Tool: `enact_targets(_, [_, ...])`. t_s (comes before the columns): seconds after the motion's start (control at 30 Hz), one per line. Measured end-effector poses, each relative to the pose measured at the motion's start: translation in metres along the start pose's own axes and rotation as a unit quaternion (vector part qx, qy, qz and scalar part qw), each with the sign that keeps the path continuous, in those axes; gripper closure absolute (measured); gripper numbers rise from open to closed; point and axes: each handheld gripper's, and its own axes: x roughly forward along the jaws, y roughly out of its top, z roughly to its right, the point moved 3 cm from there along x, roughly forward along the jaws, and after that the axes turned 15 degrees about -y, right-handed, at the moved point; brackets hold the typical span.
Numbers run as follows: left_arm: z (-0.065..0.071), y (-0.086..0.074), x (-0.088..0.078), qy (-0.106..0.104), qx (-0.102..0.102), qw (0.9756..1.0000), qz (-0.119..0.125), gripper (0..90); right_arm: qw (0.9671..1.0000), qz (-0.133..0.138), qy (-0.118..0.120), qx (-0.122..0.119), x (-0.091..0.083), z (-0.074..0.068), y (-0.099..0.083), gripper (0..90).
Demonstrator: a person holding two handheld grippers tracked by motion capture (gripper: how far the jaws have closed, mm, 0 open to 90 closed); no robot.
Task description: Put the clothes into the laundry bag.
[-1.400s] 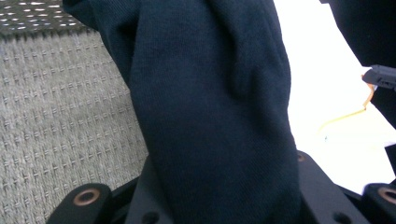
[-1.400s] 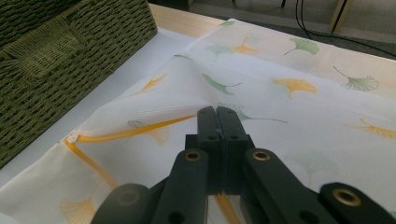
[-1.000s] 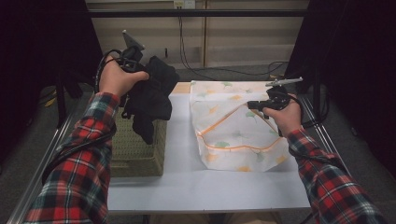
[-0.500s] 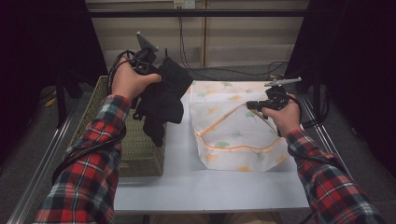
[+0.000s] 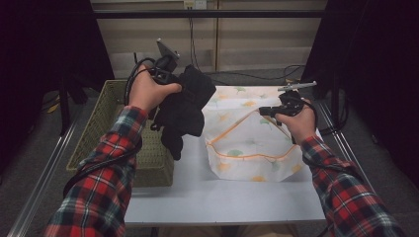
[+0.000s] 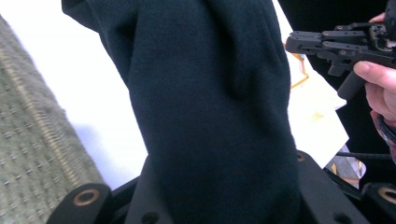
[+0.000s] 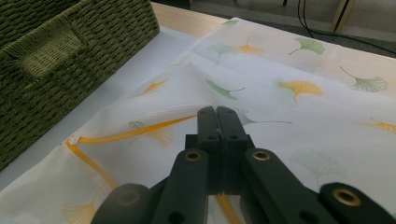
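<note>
A black knitted garment (image 5: 185, 111) hangs in the air between the basket and the bag, with my left gripper (image 5: 174, 83) shut on its top. In the left gripper view the garment (image 6: 210, 102) drapes over the jaws and hides their tips. A white mesh bag (image 5: 247, 143) printed with ginkgo leaves and trimmed in orange lies on the table. My right gripper (image 5: 262, 109) is shut on the bag's upper layer near the orange-edged opening and holds it raised; its jaws (image 7: 217, 116) pinch the mesh (image 7: 303, 116).
A green woven basket (image 5: 106, 128) stands at the table's left, its handle side (image 7: 56, 56) close to the bag. The white tabletop (image 5: 207, 192) is bare in front. Cables run along the floor behind. The right gripper (image 6: 336, 46) is in the left gripper view.
My left hand has carried the black garment rightward, from over the basket to the gap beside the bag. The right hand and bag have stayed put.
</note>
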Motion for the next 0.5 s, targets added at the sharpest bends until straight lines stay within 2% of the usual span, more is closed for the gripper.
enact_targets(0.03, [0.001, -0.001, 0.003, -0.001, -0.007, 1.0000, 0.005, 70.4, 1.0000, 0.000, 0.000, 0.001, 0.000, 0.000, 0.000, 90.0])
enact_targets(0.37, [-0.002, -0.010, 0.019, -0.011, 0.003, 0.9999, -0.006, 70.4, 1.0000, 0.002, -0.001, 0.000, 0.002, -0.001, 0.002, 90.0])
enact_targets(0.5, [-0.001, -0.015, 0.024, -0.018, 0.013, 0.9997, -0.013, 70.4, 1.0000, 0.001, 0.000, 0.001, 0.003, -0.001, 0.001, 90.0])
